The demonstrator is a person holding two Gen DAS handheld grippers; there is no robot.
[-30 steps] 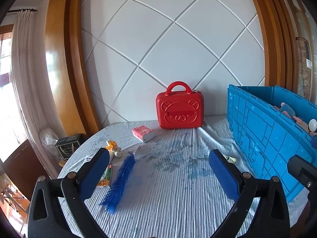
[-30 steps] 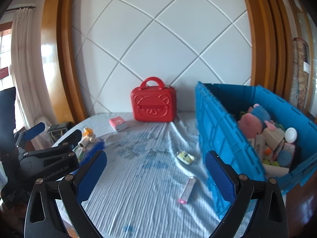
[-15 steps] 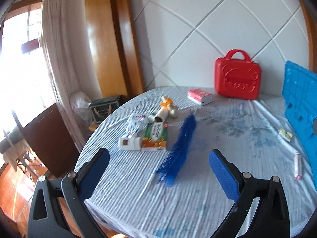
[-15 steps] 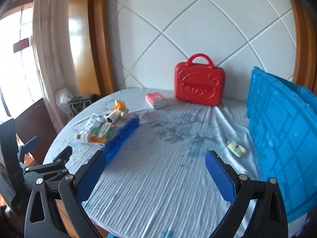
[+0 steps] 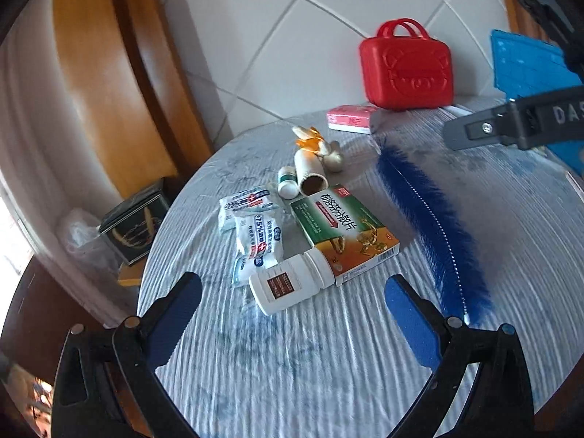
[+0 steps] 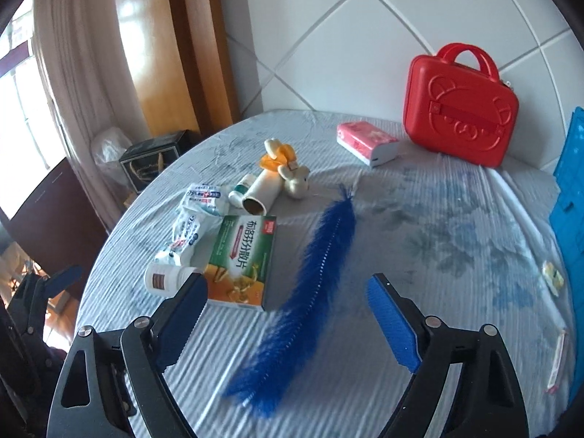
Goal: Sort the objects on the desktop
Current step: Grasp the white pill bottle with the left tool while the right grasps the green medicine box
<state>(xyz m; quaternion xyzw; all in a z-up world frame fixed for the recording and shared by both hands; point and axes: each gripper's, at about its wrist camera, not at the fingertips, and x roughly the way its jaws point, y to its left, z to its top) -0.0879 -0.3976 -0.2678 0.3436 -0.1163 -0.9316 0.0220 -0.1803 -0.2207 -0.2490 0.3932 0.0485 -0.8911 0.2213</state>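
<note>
My left gripper [image 5: 292, 303] is open and empty, hovering just short of a white pill bottle [image 5: 290, 286] lying on the table. Behind the bottle lie a green and orange medicine box [image 5: 343, 228], white wipe packets [image 5: 255, 233], a cardboard tube [image 5: 310, 175] and a small toy [image 5: 328, 153]. A long blue feather [image 5: 430, 226] lies to the right. My right gripper [image 6: 288, 299] is open and empty above the blue feather [image 6: 310, 281], with the medicine box [image 6: 242, 255] and pill bottle [image 6: 164, 277] at its left.
A red bear case [image 6: 460, 109] stands at the back by the wall, with a pink tissue pack [image 6: 365, 142] in front of it. A blue crate [image 6: 569, 189] stands at the right edge. A small sweet [image 6: 553, 277] and a pink stick [image 6: 556, 361] lie near it.
Both grippers have swung left and moved down toward the table, closing in on the cluster of medicine items and the feather. The blue crate has slid almost out of both views.
</note>
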